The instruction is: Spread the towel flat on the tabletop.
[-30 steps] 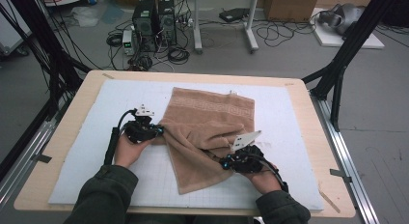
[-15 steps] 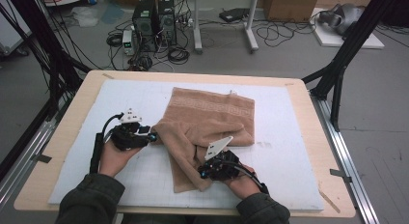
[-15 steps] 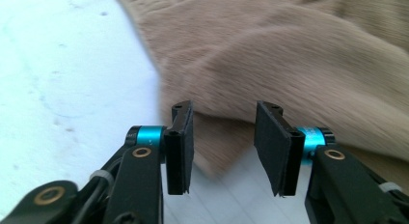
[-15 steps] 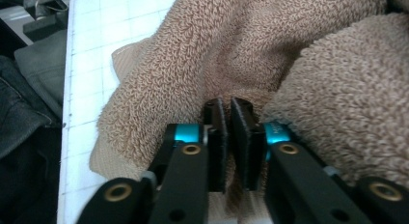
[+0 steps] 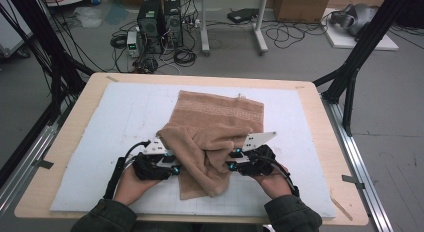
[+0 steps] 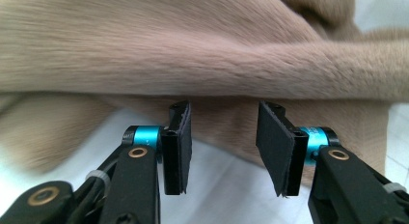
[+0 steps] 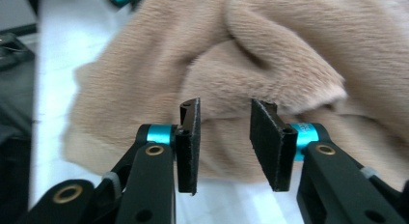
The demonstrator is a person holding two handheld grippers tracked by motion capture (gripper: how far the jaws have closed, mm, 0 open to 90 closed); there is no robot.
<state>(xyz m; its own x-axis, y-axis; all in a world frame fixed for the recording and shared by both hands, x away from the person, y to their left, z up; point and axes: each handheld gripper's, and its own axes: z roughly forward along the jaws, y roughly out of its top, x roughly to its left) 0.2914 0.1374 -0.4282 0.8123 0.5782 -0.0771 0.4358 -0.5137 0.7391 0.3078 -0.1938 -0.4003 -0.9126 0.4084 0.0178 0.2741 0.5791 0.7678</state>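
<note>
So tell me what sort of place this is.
Probably a lab or workshop set up for recording: a wooden table with a white mat, black frame struts around it, and computer towers with tangled cables on the grey floor.

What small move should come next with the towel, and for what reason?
Probably ease both grippers back from the towel. The left gripper and right gripper have just been opening; nothing sits between their pads, and the cloth lies bunched on the mat.

Both grippers, left gripper (image 5: 176, 168) and right gripper (image 5: 231, 159), are black with cyan collars, brass-coloured screws and flat black pads (image 6: 272, 147). A grey triangular plate tops each, at about 12 o'clock. Black cables trail back. The sleeves (image 5: 292, 214) look dark olive, perhaps green.
</note>
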